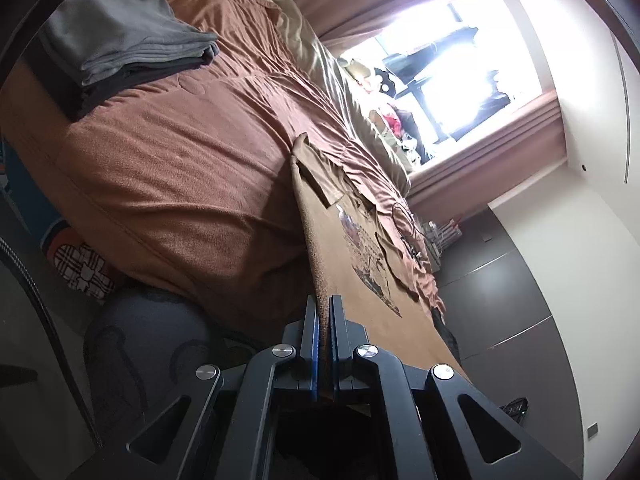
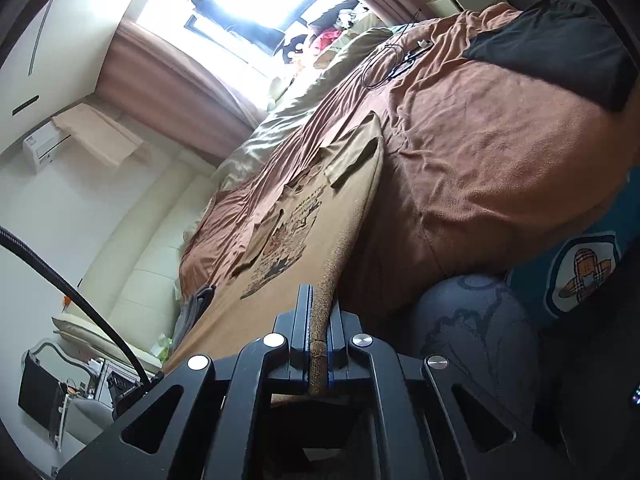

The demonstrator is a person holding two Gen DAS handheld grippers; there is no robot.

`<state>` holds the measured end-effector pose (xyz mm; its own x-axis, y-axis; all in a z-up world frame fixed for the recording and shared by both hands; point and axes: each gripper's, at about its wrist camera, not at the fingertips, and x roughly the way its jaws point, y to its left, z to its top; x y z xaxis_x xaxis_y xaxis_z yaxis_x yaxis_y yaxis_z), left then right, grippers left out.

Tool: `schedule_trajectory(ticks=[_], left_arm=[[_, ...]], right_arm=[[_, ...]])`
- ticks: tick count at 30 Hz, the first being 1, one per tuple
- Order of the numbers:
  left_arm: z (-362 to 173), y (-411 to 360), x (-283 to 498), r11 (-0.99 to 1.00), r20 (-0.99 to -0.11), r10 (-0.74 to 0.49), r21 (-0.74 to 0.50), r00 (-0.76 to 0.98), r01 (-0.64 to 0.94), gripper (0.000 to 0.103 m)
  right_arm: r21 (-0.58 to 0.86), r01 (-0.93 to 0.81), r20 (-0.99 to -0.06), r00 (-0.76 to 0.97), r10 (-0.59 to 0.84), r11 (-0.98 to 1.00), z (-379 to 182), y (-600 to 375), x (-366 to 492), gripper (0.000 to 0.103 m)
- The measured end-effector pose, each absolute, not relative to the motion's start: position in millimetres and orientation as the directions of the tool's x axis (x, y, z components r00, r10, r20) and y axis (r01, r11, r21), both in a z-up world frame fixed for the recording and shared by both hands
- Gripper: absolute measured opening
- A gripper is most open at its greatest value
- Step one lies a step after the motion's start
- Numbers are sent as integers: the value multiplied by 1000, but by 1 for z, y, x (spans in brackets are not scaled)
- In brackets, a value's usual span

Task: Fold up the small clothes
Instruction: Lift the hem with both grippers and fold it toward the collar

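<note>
Both your left gripper [image 1: 325, 312] and right gripper [image 2: 318, 308] are clamped on the hem of the tan printed cotton T-shirt [image 1: 360, 264], which stretches away lengthwise over the rust-brown bedspread [image 1: 180, 152] toward frame centre.

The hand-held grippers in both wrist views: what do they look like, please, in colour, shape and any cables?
Both are matte black. The left hand-held gripper has two flat, narrow fingers with blue pads on the inner faces, angular linkage arms with triangular cut-outs, and round silver pivot pins. The right hand-held gripper looks the same; a black ribbed cable curves beside it.
</note>
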<state>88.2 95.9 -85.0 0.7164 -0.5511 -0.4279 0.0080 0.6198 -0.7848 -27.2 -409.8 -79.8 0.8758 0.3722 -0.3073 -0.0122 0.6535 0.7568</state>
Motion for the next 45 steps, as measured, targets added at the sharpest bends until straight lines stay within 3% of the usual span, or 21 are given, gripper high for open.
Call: schedule_trajectory(ticks=[15,23,35,45], left_arm=[[-78,105,27,628,-392,-562,-776,729,66,4],[-81,105,32,632,-400,-561,-772,725,62,4],[-59,100,107,657,-412,-546,-750,730,69,4],[-37,81,220,730,-494,-507,-682,706,47,4]], right_arm=[[752,-22,-315,866,388,659,-84,-399,-75,2],[749,-14,-330,859,391,663,-83,-404,-59,2],[730,-25,-325,867,379,683,-57,-413,5,2],[700,11,-366,864,346,714,-31,-421,100,2]])
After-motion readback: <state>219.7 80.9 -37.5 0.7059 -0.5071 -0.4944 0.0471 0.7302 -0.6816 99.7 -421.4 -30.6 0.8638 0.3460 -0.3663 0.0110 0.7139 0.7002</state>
